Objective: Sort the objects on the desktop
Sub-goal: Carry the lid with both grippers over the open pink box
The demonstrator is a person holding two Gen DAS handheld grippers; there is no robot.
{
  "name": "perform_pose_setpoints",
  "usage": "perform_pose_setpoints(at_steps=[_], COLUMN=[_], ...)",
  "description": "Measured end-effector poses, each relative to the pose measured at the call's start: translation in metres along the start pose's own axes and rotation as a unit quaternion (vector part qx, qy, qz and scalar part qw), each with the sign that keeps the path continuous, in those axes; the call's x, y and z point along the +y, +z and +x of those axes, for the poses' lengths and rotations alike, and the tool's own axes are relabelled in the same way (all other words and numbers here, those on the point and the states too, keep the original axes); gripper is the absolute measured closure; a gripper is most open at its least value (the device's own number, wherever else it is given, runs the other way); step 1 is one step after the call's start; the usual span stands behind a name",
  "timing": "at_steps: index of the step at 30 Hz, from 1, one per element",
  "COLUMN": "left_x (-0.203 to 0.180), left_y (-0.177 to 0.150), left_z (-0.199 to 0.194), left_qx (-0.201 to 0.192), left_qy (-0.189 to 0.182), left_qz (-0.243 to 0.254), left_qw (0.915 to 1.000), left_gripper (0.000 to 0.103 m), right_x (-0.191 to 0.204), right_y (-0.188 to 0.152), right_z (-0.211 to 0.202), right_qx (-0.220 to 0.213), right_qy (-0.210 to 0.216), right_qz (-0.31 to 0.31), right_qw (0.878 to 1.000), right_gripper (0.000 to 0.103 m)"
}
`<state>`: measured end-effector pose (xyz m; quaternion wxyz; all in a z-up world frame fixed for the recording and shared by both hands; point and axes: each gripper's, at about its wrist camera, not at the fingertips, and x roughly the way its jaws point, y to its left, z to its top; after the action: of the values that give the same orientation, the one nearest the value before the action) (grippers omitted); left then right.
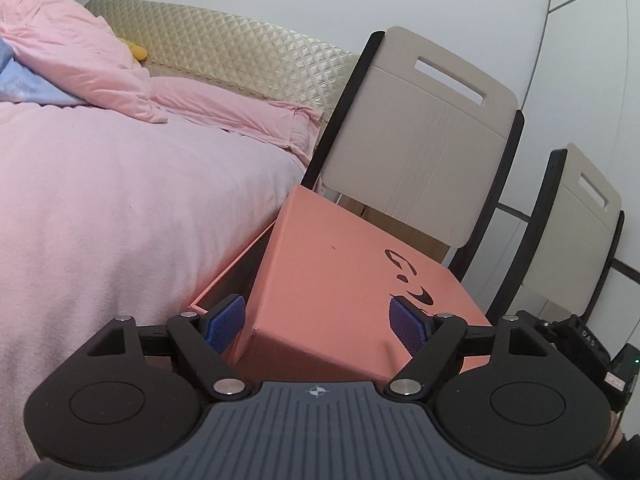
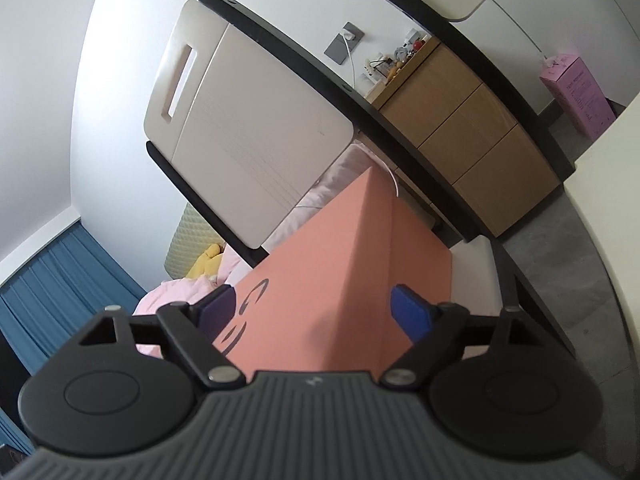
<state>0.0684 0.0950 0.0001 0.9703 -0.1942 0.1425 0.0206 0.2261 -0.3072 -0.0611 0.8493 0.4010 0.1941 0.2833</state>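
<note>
A salmon-orange box lid (image 1: pixel 336 280) with black markings fills the lower middle of the left wrist view, tilted and lifted off its box base (image 1: pixel 224 276), whose thin rim shows at its left. My left gripper (image 1: pixel 318 326) has its blue pads set wide on the lid's near corner, one on each side. The same lid (image 2: pixel 344 280) shows in the right wrist view, and my right gripper (image 2: pixel 320 314) is clamped across another corner of it. The right gripper's body (image 1: pixel 576 340) shows at the lower right of the left wrist view.
A bed with pink bedding (image 1: pixel 120 208) and a quilted headboard (image 1: pixel 224 52) lies to the left. Two beige chair backs (image 1: pixel 420 132) stand behind the box. A wooden drawer unit (image 2: pixel 464 136), a pink carton (image 2: pixel 576 92) and blue curtains (image 2: pixel 60 272) show in the right wrist view.
</note>
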Motion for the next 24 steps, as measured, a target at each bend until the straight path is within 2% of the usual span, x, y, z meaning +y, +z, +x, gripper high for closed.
perform_pose_setpoints(at_steps=[7,13,17,21,24], left_x=[-0.004,-0.008,-0.011,-0.017,-0.017], left_y=[-0.001,-0.001,-0.003,-0.007,-0.007], left_z=[-0.004,-0.005,-0.005,-0.002,-0.001], left_qx=[-0.009,-0.011,-0.014,-0.016,-0.017], left_qy=[0.005,0.009,0.021,0.047,0.051], left_qz=[0.012,0.024,0.035,0.058,0.058], left_qw=[0.9999,0.9996,0.9991,0.9971,0.9969], left_gripper=[0.021,0.023,0.027,0.034,0.036], right_x=[0.021,0.036,0.031,0.018,0.02], right_y=[-0.003,-0.025,-0.037,-0.046,-0.05], right_z=[-0.034,-0.074,-0.084,-0.081,-0.079], right_qx=[-0.003,0.006,0.021,0.044,0.04], right_qy=[-0.016,-0.035,-0.04,-0.019,-0.019], right_qz=[-0.059,-0.111,-0.095,-0.028,-0.019], right_qw=[0.998,0.993,0.994,0.998,0.999], right_gripper=[0.017,0.019,0.041,0.058,0.058])
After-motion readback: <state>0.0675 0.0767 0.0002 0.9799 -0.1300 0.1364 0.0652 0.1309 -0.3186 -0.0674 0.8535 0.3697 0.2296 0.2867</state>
